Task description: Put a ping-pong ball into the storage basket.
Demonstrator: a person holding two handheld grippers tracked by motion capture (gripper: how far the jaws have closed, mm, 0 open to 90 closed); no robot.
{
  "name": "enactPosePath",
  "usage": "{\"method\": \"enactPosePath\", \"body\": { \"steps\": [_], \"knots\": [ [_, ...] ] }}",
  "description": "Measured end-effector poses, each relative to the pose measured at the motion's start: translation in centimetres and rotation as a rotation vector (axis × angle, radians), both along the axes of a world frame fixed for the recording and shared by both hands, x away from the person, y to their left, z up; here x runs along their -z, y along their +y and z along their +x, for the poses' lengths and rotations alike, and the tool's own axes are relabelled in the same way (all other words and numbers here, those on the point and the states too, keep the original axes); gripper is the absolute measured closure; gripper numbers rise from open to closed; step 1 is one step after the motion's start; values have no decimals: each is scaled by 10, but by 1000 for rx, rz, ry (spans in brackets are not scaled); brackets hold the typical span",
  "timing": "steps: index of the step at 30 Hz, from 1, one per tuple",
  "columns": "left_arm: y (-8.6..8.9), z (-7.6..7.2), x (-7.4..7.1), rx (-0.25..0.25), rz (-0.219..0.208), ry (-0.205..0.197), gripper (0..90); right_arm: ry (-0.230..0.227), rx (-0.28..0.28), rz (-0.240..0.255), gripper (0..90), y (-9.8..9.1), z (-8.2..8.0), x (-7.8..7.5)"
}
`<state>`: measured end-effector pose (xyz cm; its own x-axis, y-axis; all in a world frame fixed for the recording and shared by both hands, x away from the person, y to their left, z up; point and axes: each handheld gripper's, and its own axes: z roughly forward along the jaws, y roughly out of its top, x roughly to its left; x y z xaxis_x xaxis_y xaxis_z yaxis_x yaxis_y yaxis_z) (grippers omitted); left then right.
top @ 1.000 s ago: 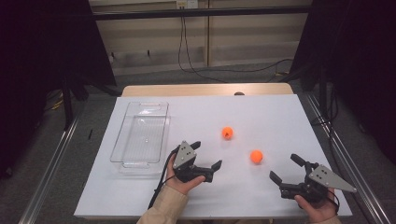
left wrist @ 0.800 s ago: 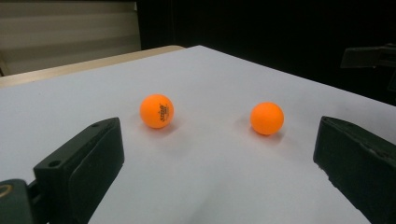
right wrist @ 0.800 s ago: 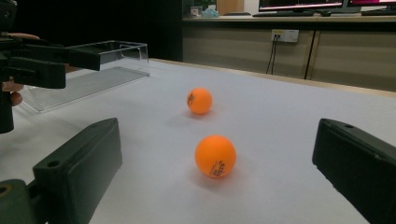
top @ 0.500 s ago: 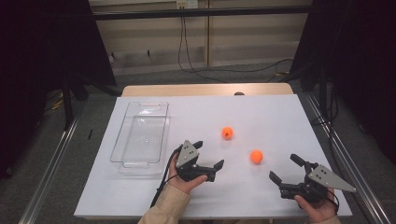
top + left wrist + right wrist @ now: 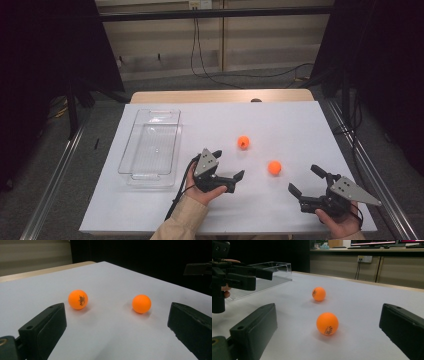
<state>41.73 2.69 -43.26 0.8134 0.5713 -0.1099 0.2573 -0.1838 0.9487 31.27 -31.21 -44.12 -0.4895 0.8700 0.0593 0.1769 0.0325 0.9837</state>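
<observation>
White counter (image 5: 150,210) fills the middle of the high view, with both orange balls (image 5: 243,142) (image 5: 274,167) lying loose right of centre and the clear tray (image 5: 150,147) at centre left holding nothing. Both the left gripper (image 5: 230,167) and right gripper (image 5: 305,180) sit low in frame, jaws spread wide and empty, so by my reckoning no ball has been picked up and all the work remains.

Lab or test room: black curtains (image 5: 45,60) at 9 and 3 o'clock, metal frame rails (image 5: 55,175), wall socket (image 5: 364,259) with loose cables (image 5: 200,50), monitors (image 5: 374,242) on counter at 12.
</observation>
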Motion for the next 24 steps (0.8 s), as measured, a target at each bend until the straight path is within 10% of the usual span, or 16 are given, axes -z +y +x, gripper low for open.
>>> {"method": "enactPosePath", "body": {
  "steps": [24],
  "knots": [
    [-18, 8, 4, 14, 10, 37, 24, -1, 0, 0, 10, 0, 0, 0]
  ]
}}
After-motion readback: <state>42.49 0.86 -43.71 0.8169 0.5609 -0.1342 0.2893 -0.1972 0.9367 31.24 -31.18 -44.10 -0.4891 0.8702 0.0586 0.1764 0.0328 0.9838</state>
